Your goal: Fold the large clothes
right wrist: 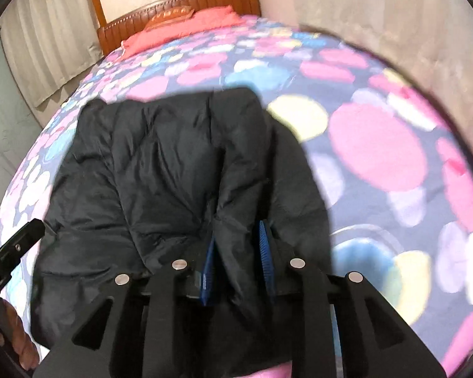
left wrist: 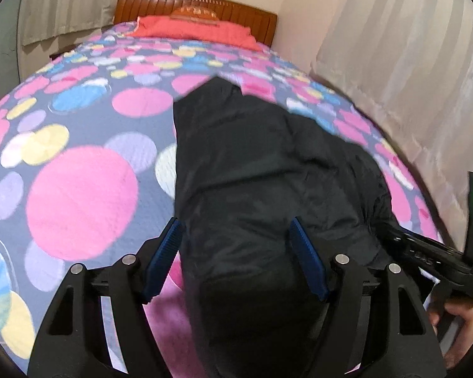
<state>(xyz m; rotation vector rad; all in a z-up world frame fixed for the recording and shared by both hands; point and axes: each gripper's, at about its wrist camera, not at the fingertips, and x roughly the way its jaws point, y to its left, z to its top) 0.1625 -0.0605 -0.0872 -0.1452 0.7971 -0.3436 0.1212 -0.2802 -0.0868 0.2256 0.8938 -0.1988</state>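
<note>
A black jacket (left wrist: 268,189) lies on the bed (left wrist: 78,163) with a spotty cover, and a red pillow (left wrist: 198,31) sits at the far end. The left gripper (left wrist: 236,252) is wide open over the jacket's near end. The right gripper (right wrist: 236,252) pinches a jacket fold.

free: dotted pink-and-blue quilted bedspread (left wrist: 78,163) lies bare left of frame | blocked: bulky black padded jacket (left wrist: 268,173) fills centre | far: red pillow (left wrist: 198,30), wooden headboard (left wrist: 205,6) top

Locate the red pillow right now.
The red pillow lies at the far end of the bed, against the wooden headboard, beyond the black jacket; both wrist views show it near the top.
</note>
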